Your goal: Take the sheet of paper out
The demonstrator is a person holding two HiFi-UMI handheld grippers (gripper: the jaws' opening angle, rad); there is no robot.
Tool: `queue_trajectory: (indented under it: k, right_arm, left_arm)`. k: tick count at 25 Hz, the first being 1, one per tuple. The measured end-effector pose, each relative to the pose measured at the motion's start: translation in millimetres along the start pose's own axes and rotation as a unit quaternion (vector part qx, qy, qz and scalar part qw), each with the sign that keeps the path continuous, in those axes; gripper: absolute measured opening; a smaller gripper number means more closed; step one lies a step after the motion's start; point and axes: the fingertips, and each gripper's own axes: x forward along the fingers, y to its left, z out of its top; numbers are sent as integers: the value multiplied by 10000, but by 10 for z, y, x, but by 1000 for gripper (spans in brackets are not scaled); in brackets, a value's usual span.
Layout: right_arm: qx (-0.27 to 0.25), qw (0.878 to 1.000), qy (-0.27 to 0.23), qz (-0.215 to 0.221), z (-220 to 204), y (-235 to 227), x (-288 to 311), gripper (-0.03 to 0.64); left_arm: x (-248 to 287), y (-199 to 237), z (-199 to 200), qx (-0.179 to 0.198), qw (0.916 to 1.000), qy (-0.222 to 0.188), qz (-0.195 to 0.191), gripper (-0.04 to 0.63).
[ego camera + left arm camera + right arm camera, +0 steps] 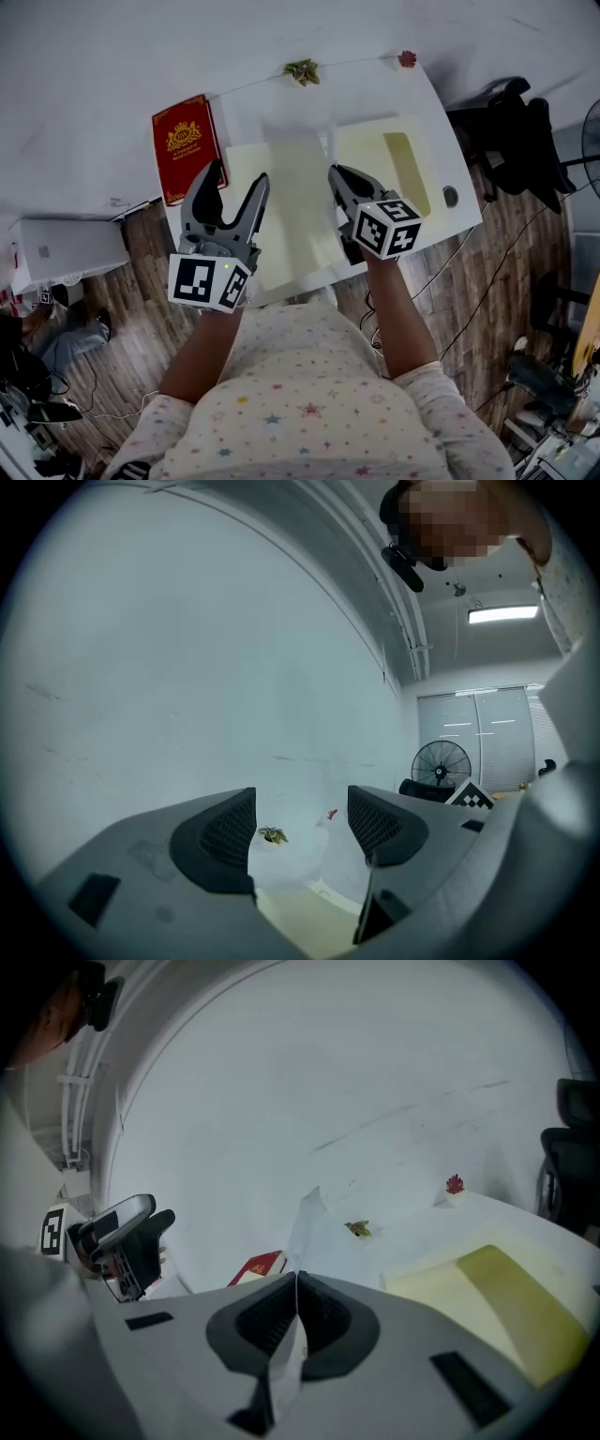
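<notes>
**Sheet lifted, not yet set aside**

Item: sheet of paper (298,202), edge pinched in the clenched right gripper (297,1283) and raised above the open yellow folder (403,159) on the white table (436,112).
Left gripper (300,822): jaws apart, empty, alongside.
Status, by my reckoning: extraction mostly done. Carrying the sheet clear remains.

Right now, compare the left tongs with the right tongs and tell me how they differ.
The left tongs stand wide apart; the right tongs are shut. The left tongs hold nothing, while the right tongs pinch the sheet of paper, which stands up from between them. Shared: both hover above the white table, pointing away from the person.
</notes>
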Motion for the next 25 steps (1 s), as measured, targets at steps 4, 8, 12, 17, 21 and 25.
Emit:
queue_trajectory:
  k: [4, 8, 12, 17, 21, 25]
  right_arm:
    - [-47, 9996, -293, 38, 143, 72, -94, 1]
    - [-159, 9984, -538, 84, 297, 156, -181, 0]
    - [-267, 9967, -760, 66, 436, 218, -261, 0]
    - [-620, 9927, -1038, -40, 618, 303, -387, 0]
    - [-819, 9883, -1275, -179, 757, 354, -542, 0]
    - [-933, 9846, -1460, -229, 891, 399, -669, 0]
  left_arm:
    - [-36, -9, 74, 24, 10000, -87, 1, 285]
    - [-66, -22, 139, 38, 9999, -167, 1, 285]
    - [-99, -29, 212, 53, 9997, -244, 8, 285]
    - [-148, -39, 299, 127, 9994, -326, 31, 285]
    - [-199, -65, 364, 151, 9992, -381, 1, 260]
    - [-221, -99, 448, 186, 9985, -508, -59, 179]
